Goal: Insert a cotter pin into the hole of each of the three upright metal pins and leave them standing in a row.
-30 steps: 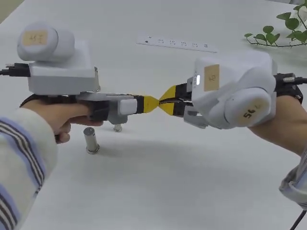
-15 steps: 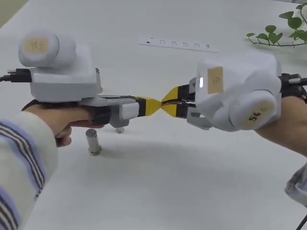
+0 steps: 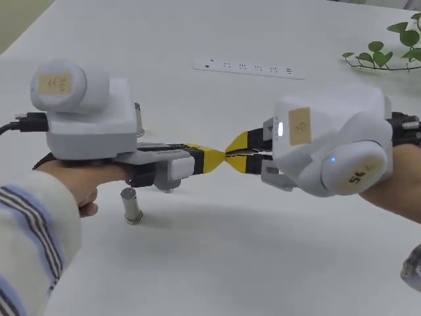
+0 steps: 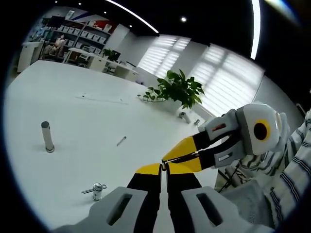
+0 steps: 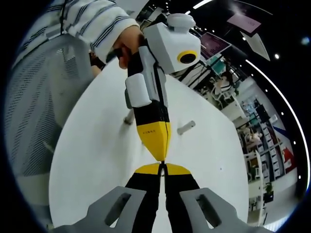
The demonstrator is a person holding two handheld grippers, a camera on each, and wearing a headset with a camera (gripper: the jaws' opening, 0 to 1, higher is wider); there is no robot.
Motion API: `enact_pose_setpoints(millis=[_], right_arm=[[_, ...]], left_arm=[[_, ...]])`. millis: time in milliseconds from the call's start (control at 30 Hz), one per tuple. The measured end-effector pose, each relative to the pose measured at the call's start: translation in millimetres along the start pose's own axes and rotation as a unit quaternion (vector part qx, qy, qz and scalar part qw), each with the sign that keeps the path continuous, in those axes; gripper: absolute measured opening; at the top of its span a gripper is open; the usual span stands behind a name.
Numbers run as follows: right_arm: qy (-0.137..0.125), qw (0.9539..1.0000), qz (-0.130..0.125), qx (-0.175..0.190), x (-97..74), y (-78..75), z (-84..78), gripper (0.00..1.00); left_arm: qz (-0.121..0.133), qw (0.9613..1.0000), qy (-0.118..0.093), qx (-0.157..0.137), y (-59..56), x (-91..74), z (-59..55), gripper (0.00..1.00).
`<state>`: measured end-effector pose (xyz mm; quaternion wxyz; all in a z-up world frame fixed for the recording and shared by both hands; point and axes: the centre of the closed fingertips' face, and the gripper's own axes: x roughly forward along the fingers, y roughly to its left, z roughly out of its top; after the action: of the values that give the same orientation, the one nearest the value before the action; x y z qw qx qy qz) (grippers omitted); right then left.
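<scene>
Nearest in the head view, a striped sleeve is cut off at the frame's corner. Its hand holds the left gripper. Just below that gripper the near pin stands upright on the table.

The second pin is mostly hidden under the gripper. The left gripper view shows it with a fitted cotter through it.

The left gripper's jaws are pressed together, and so are those of the right gripper. The two pairs of yellow tips meet point to point above the table. Whether anything thin is nipped where they meet is too small to tell.

Farther off, a loose cotter lies flat on the table, apart from the pins. The third pin stands behind the left gripper's body, which covers most of it. The left gripper view shows it whole and upright.

Farthest are a power strip and a plant, the plant cut off by the frame edge.
</scene>
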<state>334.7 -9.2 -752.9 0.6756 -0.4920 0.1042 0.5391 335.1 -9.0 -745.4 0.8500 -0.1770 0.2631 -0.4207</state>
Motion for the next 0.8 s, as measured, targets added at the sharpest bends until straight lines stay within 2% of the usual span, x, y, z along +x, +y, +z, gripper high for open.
enact_pose_setpoints(millis=[200,367,433,500,567,800], right_arm=[[-0.004,1.0,0.003,-0.002,-1.8,0.2,1.5,0.02],[-0.003,1.0,0.005,0.003,-3.4,-1.3,1.7,0.03],[-0.003,0.9999,0.009,0.01,-3.8,-0.5,1.5,0.03],[-0.002,1.0,0.008,0.001,-3.8,-0.4,0.8,0.03],[0.0,1.0,0.01,-0.001,-3.6,0.6,0.1,0.04],[-0.002,0.9999,0.013,0.009,-4.1,0.8,-0.9,0.07]], left_arm=[[-0.002,0.9999,0.007,-0.01,-0.7,-1.7,1.2,0.01],[-0.004,0.9999,0.008,0.006,-1.9,-1.4,2.5,0.01],[-0.005,0.9999,0.012,0.003,-2.0,-1.2,1.7,0.01],[-0.003,0.9998,0.016,0.008,-1.6,-0.8,0.8,0.0],[-0.002,0.9998,0.018,-0.002,-1.8,-0.2,0.5,0.0],[0.0,0.9998,0.021,0.006,-0.2,-0.4,-1.0,0.0]])
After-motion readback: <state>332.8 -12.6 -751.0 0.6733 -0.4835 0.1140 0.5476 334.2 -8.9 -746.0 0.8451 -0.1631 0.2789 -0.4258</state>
